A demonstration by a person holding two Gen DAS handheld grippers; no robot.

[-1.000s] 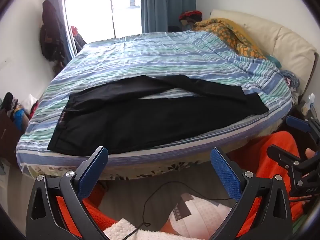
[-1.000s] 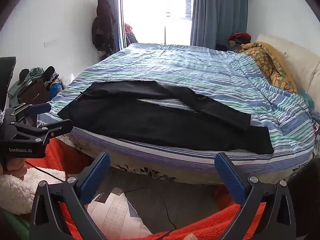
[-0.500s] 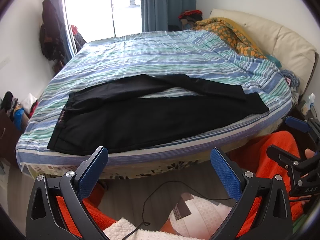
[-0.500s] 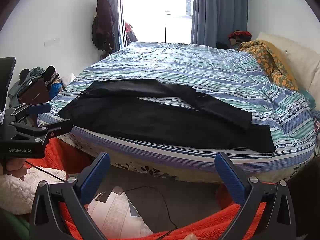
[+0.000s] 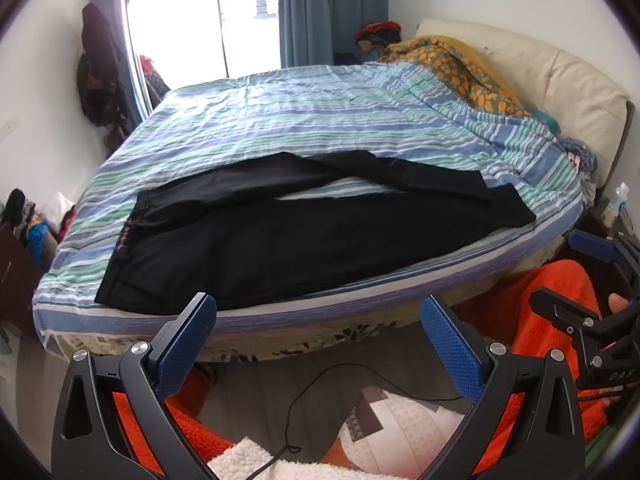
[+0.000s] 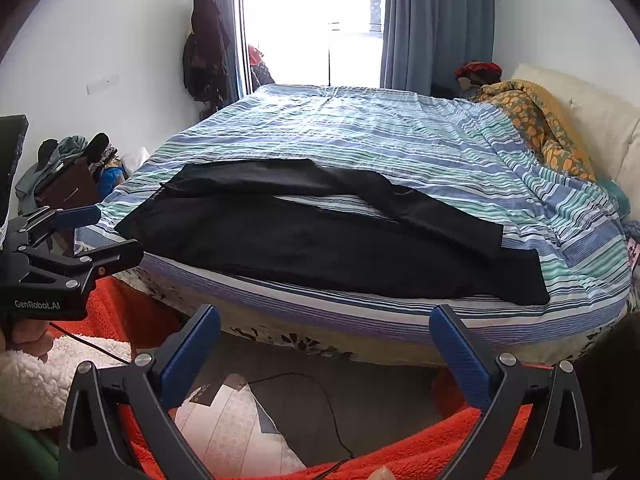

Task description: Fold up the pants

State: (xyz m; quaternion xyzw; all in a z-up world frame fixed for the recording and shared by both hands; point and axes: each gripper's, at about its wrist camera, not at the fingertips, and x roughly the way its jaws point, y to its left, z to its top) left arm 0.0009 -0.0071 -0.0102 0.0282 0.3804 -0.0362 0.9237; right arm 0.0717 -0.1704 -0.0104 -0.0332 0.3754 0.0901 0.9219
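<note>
Both my left tool (image 5: 318, 340) and right tool (image 6: 326, 344) gape wide, empty. The pants (image 5: 304, 240) lie limp and light along the bed (image 5: 320, 120) edge; I'd pinch waistband and cuffs.

A striped bedsheet (image 5: 304, 120) in blue, green and white covers the bed, which fills the middle of both views. At its far right lies a rumpled yellow blanket with orange spots (image 6: 536, 120), against a cream headboard (image 5: 560, 80). Beyond the bed, a bright glass door (image 6: 320, 28) stands beside a blue curtain (image 6: 432, 28). Dark clothes hang on the left wall (image 6: 204, 52). Near the camera, a thin black cable (image 5: 320, 392) runs across the floor (grey, partly covered by orange fleece (image 6: 420, 452)).
</note>
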